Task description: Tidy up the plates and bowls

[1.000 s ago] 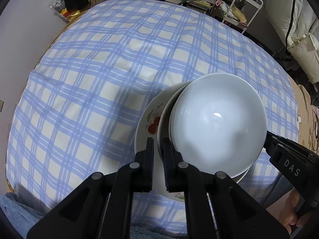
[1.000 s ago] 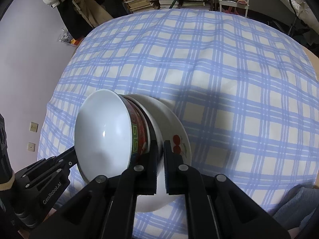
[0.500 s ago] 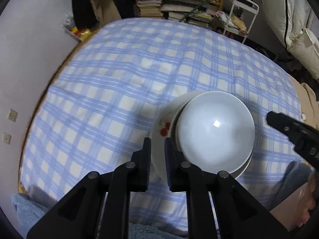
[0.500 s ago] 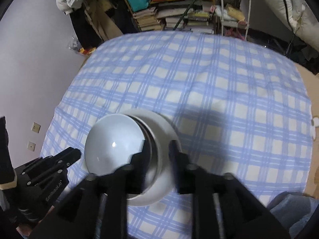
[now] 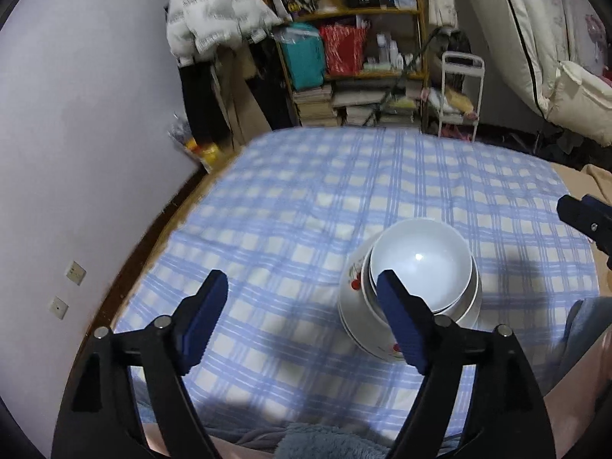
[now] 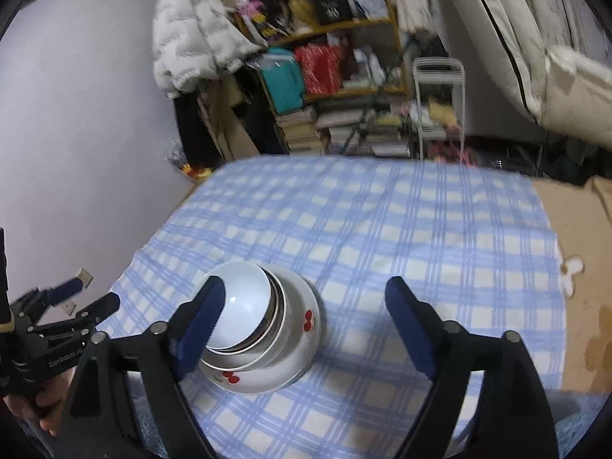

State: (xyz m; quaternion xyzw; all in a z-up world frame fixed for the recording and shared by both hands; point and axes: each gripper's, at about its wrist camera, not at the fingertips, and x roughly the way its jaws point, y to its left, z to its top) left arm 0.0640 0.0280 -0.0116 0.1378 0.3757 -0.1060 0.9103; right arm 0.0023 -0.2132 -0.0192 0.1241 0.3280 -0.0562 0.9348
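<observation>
one stack of dishes (image 5: 409, 298) sits on the bed: a white bowl (image 5: 420, 267) on top, more nested rims under it that i cannot count for sure, and one wide plate (image 6: 294, 367) with red cherry prints at the bottom. in the left wrist view the stack lies at about 4 o'clock from the middle; in the right wrist view at about 7 o'clock.

two grippers, both with jaws opening and nothing between them. the left gripper (image 5: 302, 319) hangs above the cloth, its right finger overlapping the stack's near rim in view. the right gripper (image 6: 306, 325) frames the plate's right edge, apart from it.

the surface is a soft blue-and-white checked bedsheet (image 5: 344, 199), slightly rumpled. at 12 o'clock stands a wooden shelf (image 5: 355, 72) crammed with books and bags, with a white puffy jacket (image 5: 214, 11) at 11 o'clock and a plain pale wall (image 5: 88, 114) at 9 o'clock.

the bowl is glossy, round and smooth; the gripper pads are dark blue and ridged.
</observation>
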